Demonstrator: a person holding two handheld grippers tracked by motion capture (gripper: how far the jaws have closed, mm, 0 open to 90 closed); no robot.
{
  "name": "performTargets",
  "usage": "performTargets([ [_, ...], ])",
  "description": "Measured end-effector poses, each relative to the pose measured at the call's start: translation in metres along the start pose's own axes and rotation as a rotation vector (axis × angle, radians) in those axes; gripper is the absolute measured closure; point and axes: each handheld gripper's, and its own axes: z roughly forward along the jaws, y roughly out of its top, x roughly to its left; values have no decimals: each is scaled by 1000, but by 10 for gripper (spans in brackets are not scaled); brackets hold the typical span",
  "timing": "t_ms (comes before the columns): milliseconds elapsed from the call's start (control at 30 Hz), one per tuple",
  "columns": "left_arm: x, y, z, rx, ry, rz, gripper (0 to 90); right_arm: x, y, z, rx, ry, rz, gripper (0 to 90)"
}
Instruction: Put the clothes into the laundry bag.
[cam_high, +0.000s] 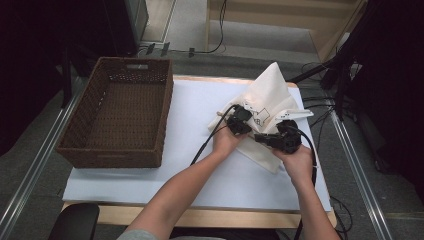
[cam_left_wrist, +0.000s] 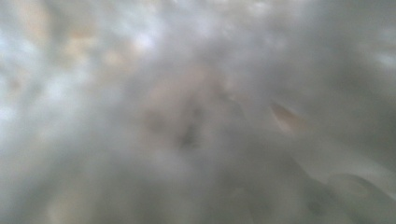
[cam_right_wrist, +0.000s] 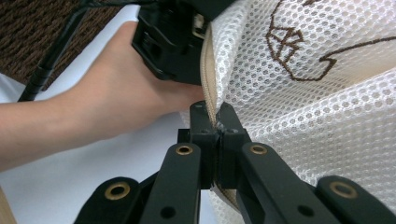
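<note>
In the high view, a white mesh bag lay on the right part of the desk, on a white sheet, and a brown wicker basket stood well apart on the left. The left gripper and the right gripper were both at the bag, close to each other, and part of the cloth stood up behind them. In the left gripper view everything was blurred grey and white, probably cloth pressed against the lens; the fingers could not be seen there, but they seemed to be pressed together, most likely on the bag. In the right gripper view, the right gripper had its fingers pinching the zipper edge of the mesh bag, and the other hand held its gripper just beside this edge. The step in hand seemed to be opening or closing the zipper. To do it well, one gripper should keep the edge tight and steady while the other pulls straight along the zipper line, slowly, so that the mesh does not fold or slip out of the grip.
</note>
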Motion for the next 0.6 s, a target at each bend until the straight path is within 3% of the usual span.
performTargets([
  [67, 1, -1, -7, -8, -36, -9, 864, 0, 0, 0, -5, -4, -2, 898],
  [133, 1, -1, -14, -21, -43, -8, 864, 0, 0, 0, -8, -8, -3, 897],
  [367, -1, -5, -36, -29, -92, 31, 887, -1, 0, -1, -15, -10, -2, 897],
  [533, -9, -14, -36, 2, -122, 71, 900, -1, 1, -2, -16, -12, -3, 897],
  [600, -11, -18, -30, 25, -107, 91, 900, -1, 1, -2, -15, -12, 0, 897],
])
